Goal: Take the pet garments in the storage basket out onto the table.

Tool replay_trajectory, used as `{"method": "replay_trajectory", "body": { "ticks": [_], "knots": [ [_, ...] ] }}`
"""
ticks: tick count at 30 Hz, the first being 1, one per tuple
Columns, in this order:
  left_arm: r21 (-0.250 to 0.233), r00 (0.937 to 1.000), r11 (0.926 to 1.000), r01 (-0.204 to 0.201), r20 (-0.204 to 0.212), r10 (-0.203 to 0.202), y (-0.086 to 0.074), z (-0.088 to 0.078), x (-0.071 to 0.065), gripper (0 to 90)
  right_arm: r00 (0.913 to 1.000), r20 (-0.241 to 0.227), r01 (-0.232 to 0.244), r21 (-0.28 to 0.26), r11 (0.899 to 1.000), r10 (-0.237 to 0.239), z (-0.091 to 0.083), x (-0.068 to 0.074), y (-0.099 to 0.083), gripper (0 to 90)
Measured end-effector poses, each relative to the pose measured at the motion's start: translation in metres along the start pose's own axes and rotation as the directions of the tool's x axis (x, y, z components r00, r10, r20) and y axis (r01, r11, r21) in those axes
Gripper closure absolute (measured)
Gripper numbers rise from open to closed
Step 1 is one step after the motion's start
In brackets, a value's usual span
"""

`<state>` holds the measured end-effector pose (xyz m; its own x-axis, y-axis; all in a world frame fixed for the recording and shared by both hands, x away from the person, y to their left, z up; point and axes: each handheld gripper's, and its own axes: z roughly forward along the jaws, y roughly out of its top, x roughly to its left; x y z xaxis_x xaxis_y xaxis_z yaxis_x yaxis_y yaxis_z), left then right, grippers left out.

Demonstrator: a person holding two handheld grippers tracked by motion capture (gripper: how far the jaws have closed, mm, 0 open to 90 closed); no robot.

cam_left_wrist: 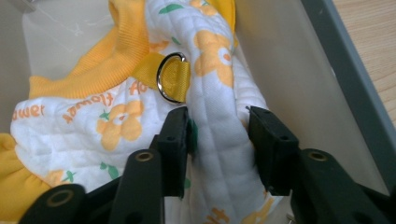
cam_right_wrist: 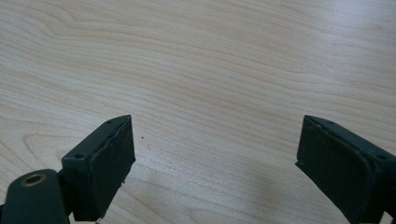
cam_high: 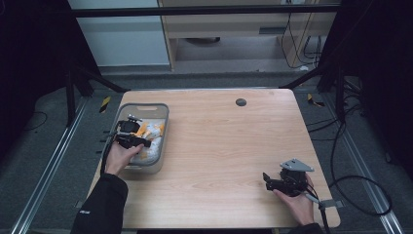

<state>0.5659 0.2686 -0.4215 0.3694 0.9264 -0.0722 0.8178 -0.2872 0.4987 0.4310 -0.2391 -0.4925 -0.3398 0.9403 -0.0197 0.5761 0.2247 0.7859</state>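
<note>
Inside the grey bin, left gripper: its jaws are set on either side of a raised fold of the quilted garment and are seen pressed against it, so the fold is judged to be clamped.
Garment: white quilted cloth printed with orange flowers, trimmed in yellow ribbing, with a metal ring on a yellow strap just above the clamped fold; it is lying wholly within the bin.
Grey bin: placed at the left edge of the table, its long side running away from the person; the garment is seen bunched along its floor.
Right gripper: held well apart from the bin, near the table's front right corner; its jaws are spread wide over bare wood and nothing is held.
Progress: the grasp is judged to be made; the lifting of the garment out of the bin and its setting down on the table are judged to be left.
Table: pale wood grain, bare to the right of the bin, with a dark round cap near the far edge.
Room: grey carpet, floor rails, dark frame struts and loose cables are seen around the table.
</note>
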Motion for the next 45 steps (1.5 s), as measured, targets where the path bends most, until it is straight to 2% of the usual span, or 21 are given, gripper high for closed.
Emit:
{"method": "replay_trajectory", "body": {
  "ticks": [8,14,15,23,31,36,41,45],
  "knots": [
    [0.003,0.9999,1.0000,-0.003,-0.013,0.003,-0.001,-0.001,0.000,73.8,1.0000,0.001,0.001,0.002,1.000,-0.001,0.000,0.000,0.000,11.2],
    [-0.045,0.9997,0.9989,0.006,-0.022,-0.007,-0.004,-0.010,0.003,78.4,1.0000,0.001,0.003,0.002,1.000,-0.003,0.000,0.000,0.000,11.2],
    [-0.056,0.9998,0.9984,0.003,-0.018,-0.004,-0.005,-0.015,0.004,78.8,1.0000,-0.003,-0.009,0.000,1.000,0.009,-0.001,0.000,0.000,11.1],
    [-0.103,0.9998,0.9947,-0.001,-0.018,-0.001,-0.006,-0.039,0.009,80.4,1.0000,0.000,-0.004,0.001,1.000,0.004,-0.001,0.000,0.000,11.2],
    [-0.136,0.9997,0.9907,-0.005,-0.023,0.002,-0.004,-0.056,0.010,80.9,1.0000,0.002,-0.001,-0.001,1.000,0.001,-0.001,0.000,0.000,11.1],
    [-0.163,0.9995,0.9864,-0.019,-0.027,0.015,-0.004,-0.069,0.009,81.0,1.0000,0.001,-0.003,0.000,1.000,0.003,-0.001,0.000,0.000,11.1],
    [-0.204,0.9993,0.9783,-0.034,-0.021,0.030,-0.003,-0.087,0.007,81.0,1.0000,0.004,0.000,-0.002,1.000,0.000,-0.001,0.000,0.000,11.1],
    [-0.215,0.9985,0.9753,-0.053,-0.028,0.048,-0.002,-0.098,0.004,81.1,1.0000,0.007,0.004,-0.005,1.000,-0.003,-0.001,0.000,0.000,11.1]
  ]
}}
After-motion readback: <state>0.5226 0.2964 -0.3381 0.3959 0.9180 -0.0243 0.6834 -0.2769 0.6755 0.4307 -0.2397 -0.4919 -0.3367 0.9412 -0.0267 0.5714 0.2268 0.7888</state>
